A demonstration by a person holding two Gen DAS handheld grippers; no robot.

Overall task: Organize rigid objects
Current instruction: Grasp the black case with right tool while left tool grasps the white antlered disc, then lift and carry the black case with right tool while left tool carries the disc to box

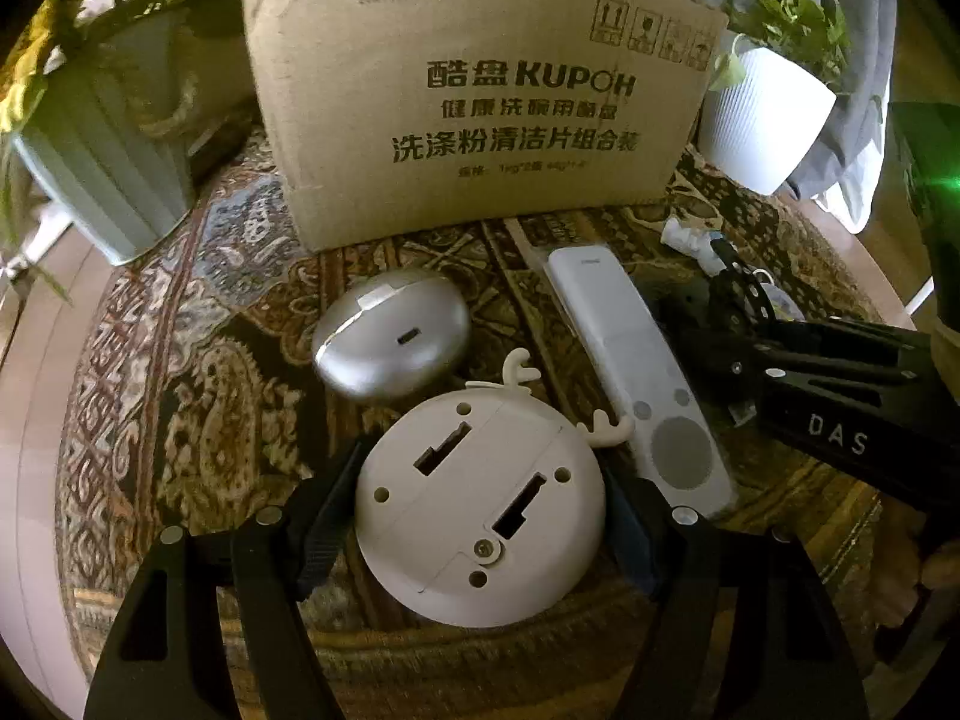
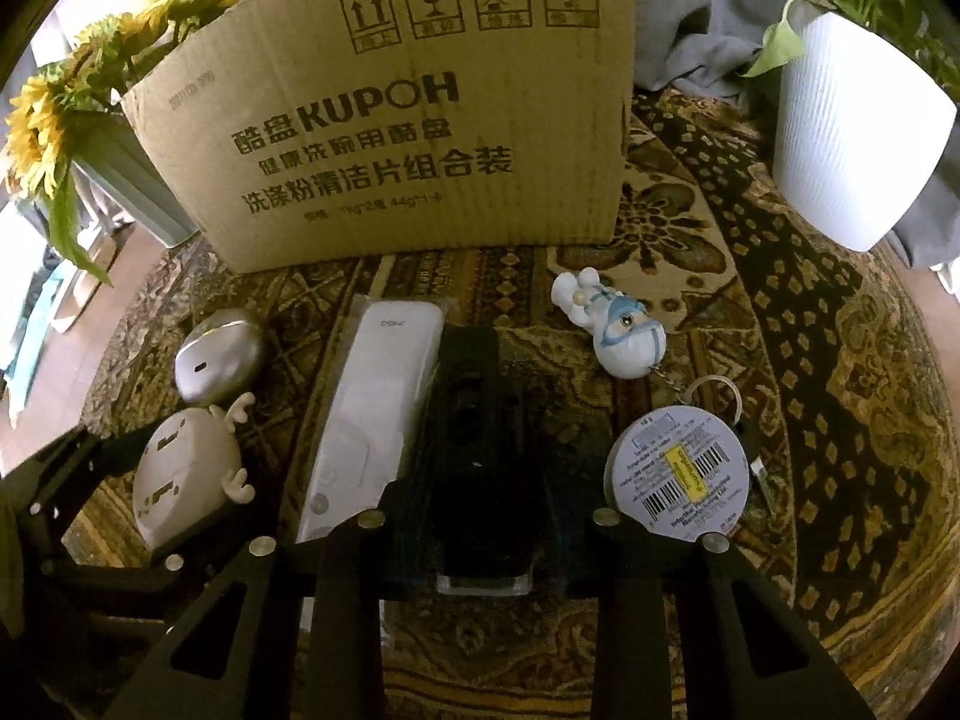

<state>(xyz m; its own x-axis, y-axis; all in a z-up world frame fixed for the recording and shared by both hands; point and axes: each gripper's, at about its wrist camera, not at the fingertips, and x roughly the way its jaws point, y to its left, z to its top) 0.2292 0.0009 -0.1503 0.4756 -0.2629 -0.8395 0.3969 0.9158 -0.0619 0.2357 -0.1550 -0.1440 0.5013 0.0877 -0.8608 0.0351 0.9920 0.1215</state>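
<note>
The cardboard box [image 1: 480, 102], at the upper middle of the frame, is showing plain tan with dark brown printed lettering. The patterned cloth [image 2: 810, 360] is displaying ornate gold, brown and black motifs. The earbud case [image 1: 390, 342] is gleaming silver. The antlered round gadget [image 1: 480, 510] is showing cream white, and the remote [image 1: 636, 378] white with grey buttons. The figurine keychain [image 2: 618, 330] is wearing white with pale blue. The round tin [image 2: 678, 480] is showing a grey label with black barcodes and a yellow patch. At upper left, sunflowers [image 2: 48, 120] are glowing yellow; the ribbed pot [image 2: 852, 138] is looking white.
</note>
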